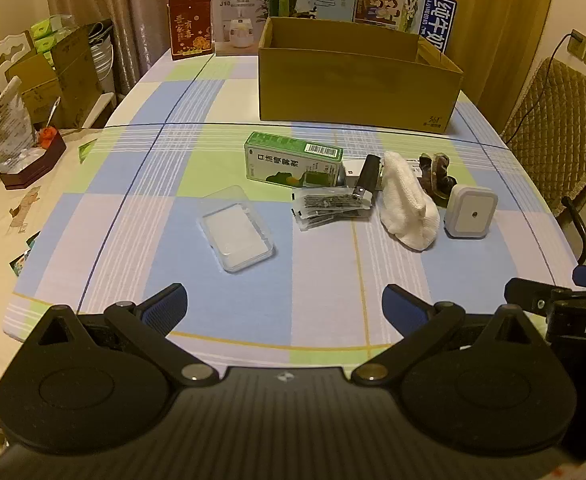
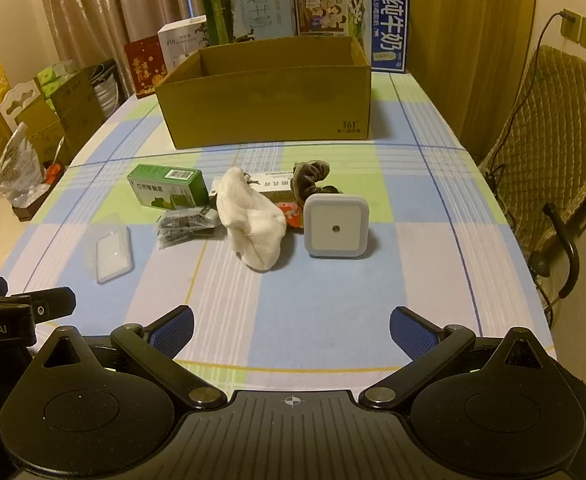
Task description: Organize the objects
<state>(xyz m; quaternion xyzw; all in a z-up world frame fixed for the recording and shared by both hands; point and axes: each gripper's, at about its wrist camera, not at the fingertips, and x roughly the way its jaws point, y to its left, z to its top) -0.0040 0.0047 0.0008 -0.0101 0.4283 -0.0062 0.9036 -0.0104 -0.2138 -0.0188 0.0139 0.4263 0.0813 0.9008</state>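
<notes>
Before the cardboard box (image 2: 269, 92), every item lies loose on the table (image 2: 333, 300): green carton (image 2: 169, 188), white sock (image 2: 253, 220), night light (image 2: 336, 226). Nothing looks packed yet. Left tool (image 1: 285, 308) and right tool (image 2: 291, 330) both stand apart, empty.

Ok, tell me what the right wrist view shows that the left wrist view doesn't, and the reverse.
Only the right wrist view looks into the open cardboard box, showing part of its inner walls, and catches a red-orange item behind the white sock. Only the left wrist view shows the black clip-like item clearly. Both show the green box, clear plastic case, packet of small dark items, square white night light, and both grippers open: left gripper, right gripper.
</notes>
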